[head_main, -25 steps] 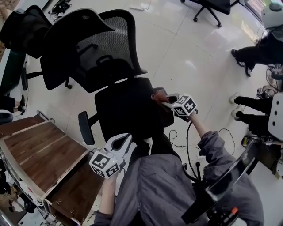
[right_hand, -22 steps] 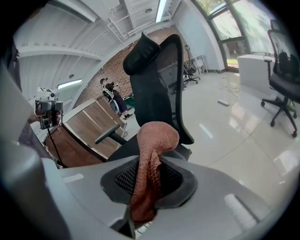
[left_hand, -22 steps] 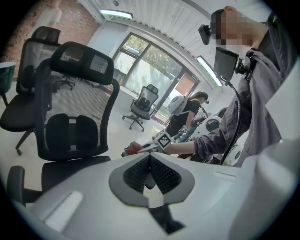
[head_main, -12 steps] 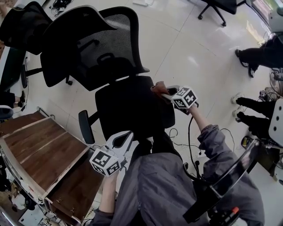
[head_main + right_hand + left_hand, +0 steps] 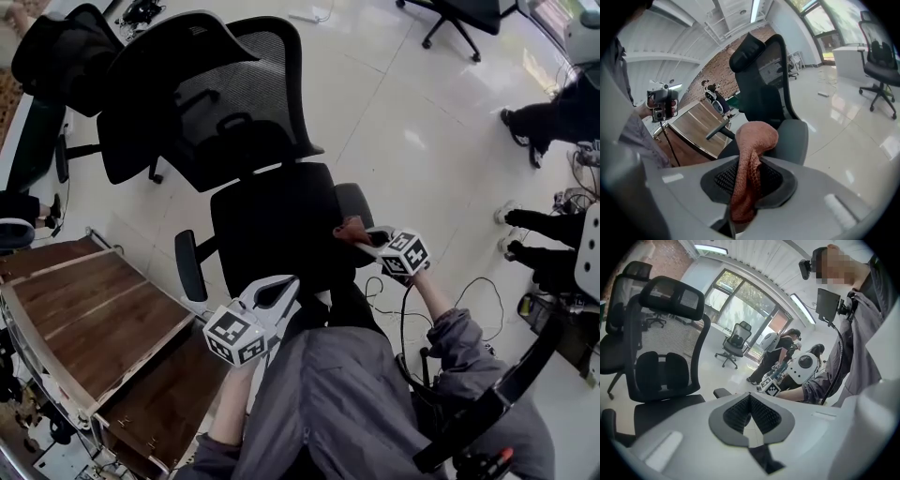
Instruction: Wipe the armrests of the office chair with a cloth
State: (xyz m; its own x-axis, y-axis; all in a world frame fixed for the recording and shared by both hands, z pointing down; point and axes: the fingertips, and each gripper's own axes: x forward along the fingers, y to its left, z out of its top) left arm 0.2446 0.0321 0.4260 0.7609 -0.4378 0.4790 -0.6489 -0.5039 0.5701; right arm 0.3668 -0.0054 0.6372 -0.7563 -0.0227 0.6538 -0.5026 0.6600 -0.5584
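While clamped tight, right hand-held gripper (image 5: 749, 165) pinches cloth (image 5: 755, 135).

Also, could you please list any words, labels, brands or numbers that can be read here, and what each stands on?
No text can be read anywhere.
The cube on the left gripper and the cube on the right gripper: only black-and-white square markers, no letters or digits.
The office chair and the cloth: no label visible.

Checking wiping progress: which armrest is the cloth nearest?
The armrest on the person's right; the cloth in the right tool is by its near end. The other armrest is across the seat.
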